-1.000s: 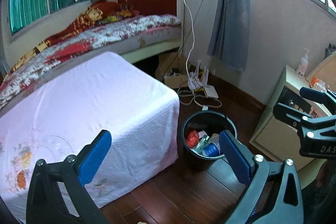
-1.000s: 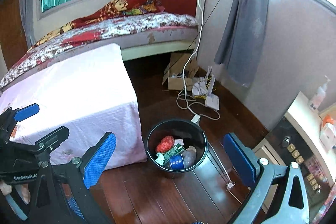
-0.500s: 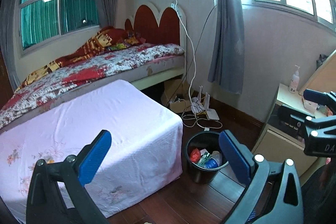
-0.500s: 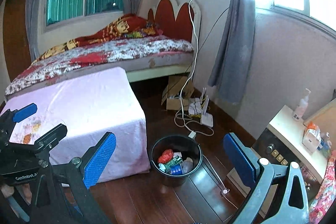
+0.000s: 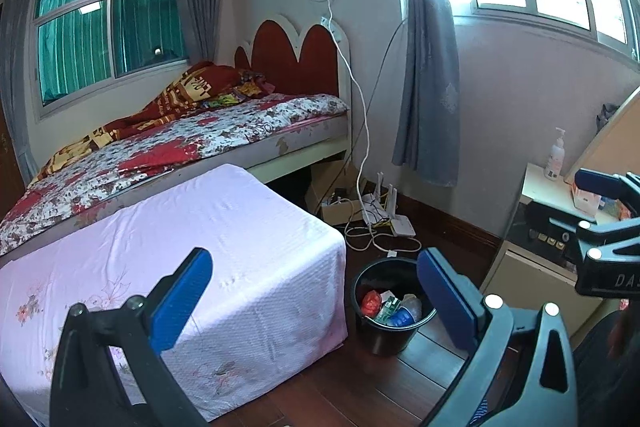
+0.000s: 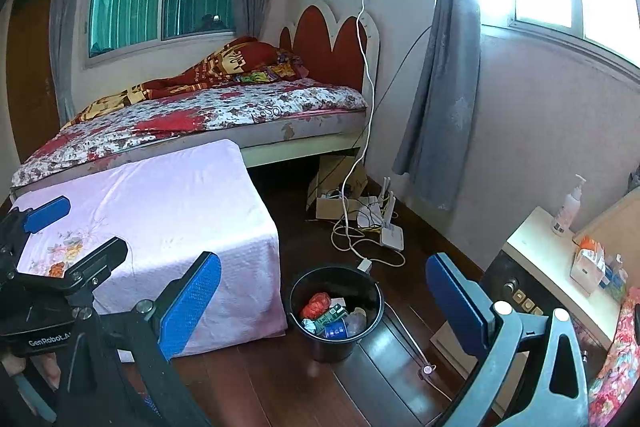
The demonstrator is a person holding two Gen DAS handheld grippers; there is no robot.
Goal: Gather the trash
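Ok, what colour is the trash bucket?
Black; the bucket shows best in the right wrist view.

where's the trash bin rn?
The black trash bin stands on the wooden floor, low centre in the right wrist view, just right of the pink-covered table and left of the white cabinet. It holds trash.

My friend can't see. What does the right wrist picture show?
A black trash bucket holding wrappers stands on a dark wood floor beside a pink-covered table, seen between the right gripper's open blue jaws. Behind is a bed.
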